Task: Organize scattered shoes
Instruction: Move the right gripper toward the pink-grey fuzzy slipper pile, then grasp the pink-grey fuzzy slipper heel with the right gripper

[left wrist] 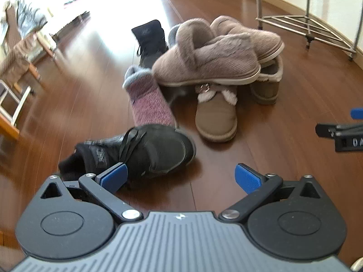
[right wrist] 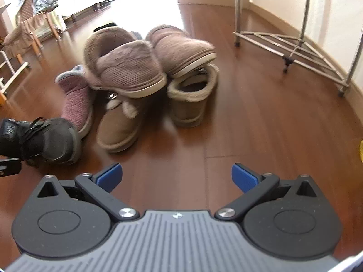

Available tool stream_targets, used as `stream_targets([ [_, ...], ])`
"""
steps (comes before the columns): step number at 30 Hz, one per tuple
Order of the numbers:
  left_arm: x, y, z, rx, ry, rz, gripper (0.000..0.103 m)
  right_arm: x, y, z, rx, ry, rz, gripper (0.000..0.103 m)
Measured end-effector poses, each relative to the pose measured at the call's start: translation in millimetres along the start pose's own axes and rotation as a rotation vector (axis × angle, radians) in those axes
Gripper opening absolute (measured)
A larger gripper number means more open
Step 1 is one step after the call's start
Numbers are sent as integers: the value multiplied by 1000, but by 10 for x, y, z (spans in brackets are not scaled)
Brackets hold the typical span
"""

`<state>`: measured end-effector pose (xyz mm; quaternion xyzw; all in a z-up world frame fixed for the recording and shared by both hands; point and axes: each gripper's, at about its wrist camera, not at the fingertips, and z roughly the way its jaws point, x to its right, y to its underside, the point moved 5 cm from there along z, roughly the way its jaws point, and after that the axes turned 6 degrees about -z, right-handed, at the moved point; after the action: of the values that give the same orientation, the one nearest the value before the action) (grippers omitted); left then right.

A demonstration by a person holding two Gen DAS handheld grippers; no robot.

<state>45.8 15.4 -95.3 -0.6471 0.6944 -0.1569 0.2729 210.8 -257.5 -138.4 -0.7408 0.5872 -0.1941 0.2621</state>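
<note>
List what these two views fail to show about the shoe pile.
- Far black shoe: left wrist view shows only its upper part; the slippers hide the rest. Right wrist view shows a sliver.
- Tan boot: its top sits under the mauve slipper in both views.
- Near black sneaker: cut off by the left edge, right wrist view.
- Pairings: unclear, pile blurred.
</note>
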Motion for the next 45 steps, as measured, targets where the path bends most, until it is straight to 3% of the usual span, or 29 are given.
stream_targets([
  [4, 58, -32, 47, 20, -2, 28, 102, 207, -111, 90, 34, 39, -27, 100],
  [12, 93, -86, 188, 0, 15, 11, 102, 303, -408, 275, 98, 36, -179, 96],
  [21, 36, -482, 380, 56, -2, 5, 102, 368, -1287, 811, 99, -47, -339, 96],
  [26, -151, -750, 631, 34, -19, -58, 102, 404, -1773, 1108, 100, -94, -427, 96],
  [32, -417, -860, 827, -8, -64, -122, 102, 328, -2134, 1586, 49, -162, -397, 96],
  [42, -516, -707, 836, -81, -96, -178, 102, 159, -2577, 2136, -48, -195, -472, 102],
  [45, -545, -620, 772, -94, -137, -169, 102, 133, -2640, 2281, -77, -199, -484, 102],
])
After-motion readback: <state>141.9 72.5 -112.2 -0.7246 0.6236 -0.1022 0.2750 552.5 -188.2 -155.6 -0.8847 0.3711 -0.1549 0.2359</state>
